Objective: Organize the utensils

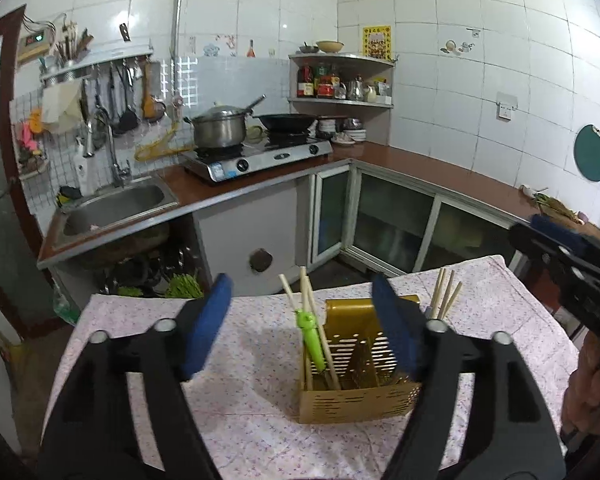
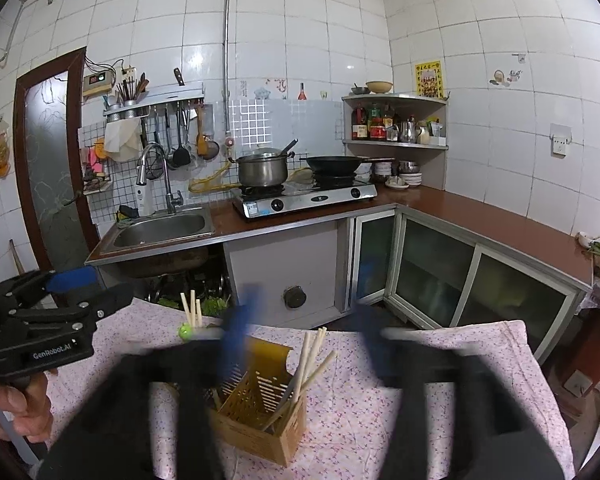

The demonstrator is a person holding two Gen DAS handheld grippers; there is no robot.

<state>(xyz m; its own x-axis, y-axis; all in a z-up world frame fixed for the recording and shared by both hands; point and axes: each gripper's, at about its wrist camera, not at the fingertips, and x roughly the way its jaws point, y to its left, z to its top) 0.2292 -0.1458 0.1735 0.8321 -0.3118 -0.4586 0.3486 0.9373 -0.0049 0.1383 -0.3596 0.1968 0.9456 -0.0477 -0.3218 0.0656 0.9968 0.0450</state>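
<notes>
Now both my left gripper (image 1: 300, 328) and right gripper (image 2: 300, 344) gape empty; light, stiff chopsticks (image 2: 310, 360) ahead want pinching mid-shaft.

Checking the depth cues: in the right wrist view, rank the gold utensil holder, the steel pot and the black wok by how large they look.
1. gold utensil holder, clearly largest, though it sits nearest the camera.
2. steel pot and black wok: too alike to rank; the wok looks wider, the pot taller.
</notes>
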